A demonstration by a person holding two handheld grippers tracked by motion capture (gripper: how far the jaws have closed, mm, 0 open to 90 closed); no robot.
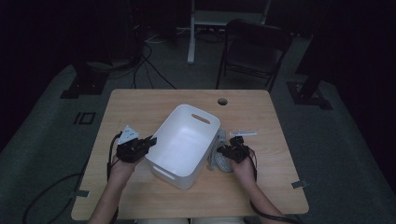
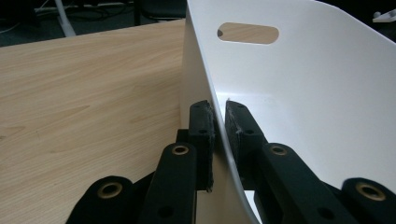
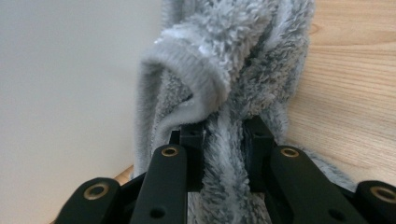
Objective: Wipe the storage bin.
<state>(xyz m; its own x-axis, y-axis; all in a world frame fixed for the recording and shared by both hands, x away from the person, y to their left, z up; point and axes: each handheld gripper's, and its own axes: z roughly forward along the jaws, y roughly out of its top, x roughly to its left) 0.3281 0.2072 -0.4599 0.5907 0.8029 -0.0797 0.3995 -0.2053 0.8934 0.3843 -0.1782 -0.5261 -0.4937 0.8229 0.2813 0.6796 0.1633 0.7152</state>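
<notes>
High view first: one white plastic rectangular bin (image 1: pixel 184 144) sits near the middle of the light wooden table (image 1: pixel 140 105), its long axis running on a diagonal from the near-left toward the far-right, open mouth facing up, one slot handle cut into the far end wall and another in the near one. Two gripping tools are at work, one on each flank of the bin. On the left, the left hand-held gripper (image 1: pixel 150 140) points rightward at the bin's long side, and the left gripper view settles it: the two black jaws are clamped on the white wall (image 2: pixel 299 93), one pad outside, one pad inside, the rim pinched thin between them. Over on the right, one grey fluffy towel (image 1: pixel 219 154) lies in a bunched strip just beside the bin's right wall, its length running roughly alongside that wall. The right hand-held gripper (image 1: pixel 232 145) sits on top of it, and in the right gripper view the jaws are closed on a fold of the grey pile (image 3: pixel 229 93), the cloth bulging up between and above the pads, with the white bin wall (image 3: pixel 70 93) at the left of that view. A dark folding chair (image 1: pixel 254 49) stands beyond the table's far edge.
</notes>
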